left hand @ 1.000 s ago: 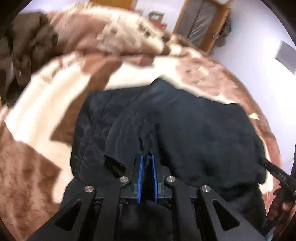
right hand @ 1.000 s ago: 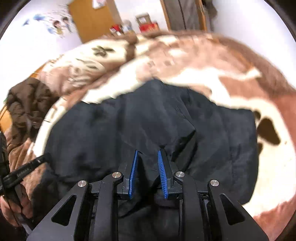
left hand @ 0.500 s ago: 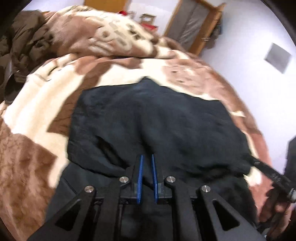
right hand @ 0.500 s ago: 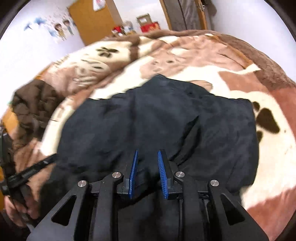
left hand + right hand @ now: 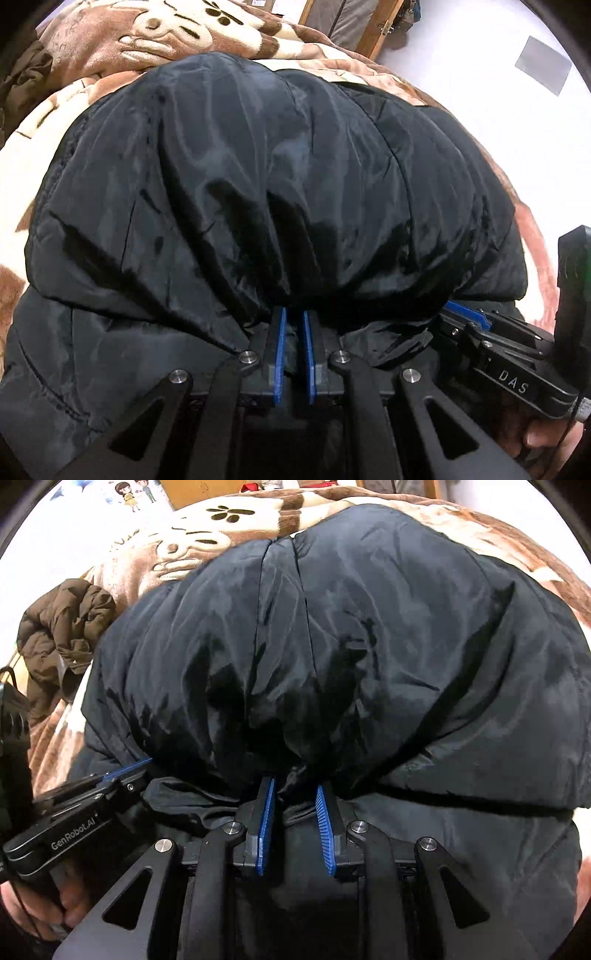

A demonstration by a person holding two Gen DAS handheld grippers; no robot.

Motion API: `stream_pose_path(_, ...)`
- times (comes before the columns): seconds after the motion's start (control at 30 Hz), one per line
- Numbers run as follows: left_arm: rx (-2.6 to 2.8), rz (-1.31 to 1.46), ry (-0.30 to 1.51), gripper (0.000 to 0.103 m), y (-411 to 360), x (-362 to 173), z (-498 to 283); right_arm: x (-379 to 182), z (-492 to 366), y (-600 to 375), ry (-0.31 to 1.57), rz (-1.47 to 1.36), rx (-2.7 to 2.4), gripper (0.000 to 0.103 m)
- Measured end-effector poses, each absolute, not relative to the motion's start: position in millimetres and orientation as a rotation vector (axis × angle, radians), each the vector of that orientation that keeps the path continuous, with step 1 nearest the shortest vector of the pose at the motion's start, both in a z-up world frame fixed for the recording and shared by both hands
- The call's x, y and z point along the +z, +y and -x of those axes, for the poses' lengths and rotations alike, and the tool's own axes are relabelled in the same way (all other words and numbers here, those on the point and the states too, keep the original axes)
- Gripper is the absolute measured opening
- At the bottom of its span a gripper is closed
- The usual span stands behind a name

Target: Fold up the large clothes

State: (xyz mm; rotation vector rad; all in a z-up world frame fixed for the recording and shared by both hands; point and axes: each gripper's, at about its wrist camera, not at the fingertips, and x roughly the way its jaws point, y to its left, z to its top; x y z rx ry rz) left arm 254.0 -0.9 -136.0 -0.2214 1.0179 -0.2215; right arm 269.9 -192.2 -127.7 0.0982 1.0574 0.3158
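Observation:
A large black padded jacket [image 5: 280,177] lies on a brown and cream blanket [image 5: 110,33], its upper layer doubled back toward me over a lower layer. My left gripper [image 5: 293,317] is shut on the near edge of that folded layer, the blue pads pinching bunched fabric. In the right wrist view the same jacket [image 5: 369,635] fills the frame, and my right gripper [image 5: 293,790] is shut on a thicker bunch of the same edge. Each gripper shows in the other's view: the right gripper [image 5: 465,317] at the right, the left gripper [image 5: 129,766] at the left.
A crumpled brown padded garment [image 5: 62,627] lies on the blanket [image 5: 221,528] at the left. A wooden door frame [image 5: 380,33] and white walls stand beyond the bed. A person's hand [image 5: 40,912] holds the left gripper's handle.
Both grippers have moved forward and down with the jacket's edge held; the black fabric has come much closer and now bulges up, filling both views.

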Motion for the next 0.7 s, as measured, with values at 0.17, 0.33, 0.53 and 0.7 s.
stream_pose_path(0.17,-0.211,0.222,1.014,0.01,-3.6,-137.8,-257.8,-129.0,-269.5,-188.4,1.05,-0.081,0.309,0.023)
stream_pose_path(0.33,-0.2,0.19,1.02,0.01,-3.9,-123.0,-253.2,-111.1,-265.0,-190.8,1.056,-0.097,0.307,0.023)
stream_pose_path(0.53,-0.196,0.172,0.956,0.01,-6.7,-78.3,-211.6,-65.6,-218.1,-201.8,0.97,-0.118,0.311,0.025)
stream_pose_path(0.7,-0.182,0.187,0.917,0.01,11.6,-54.8,-162.3,-35.6,-169.7,-215.3,0.916,-0.13,0.323,0.032)
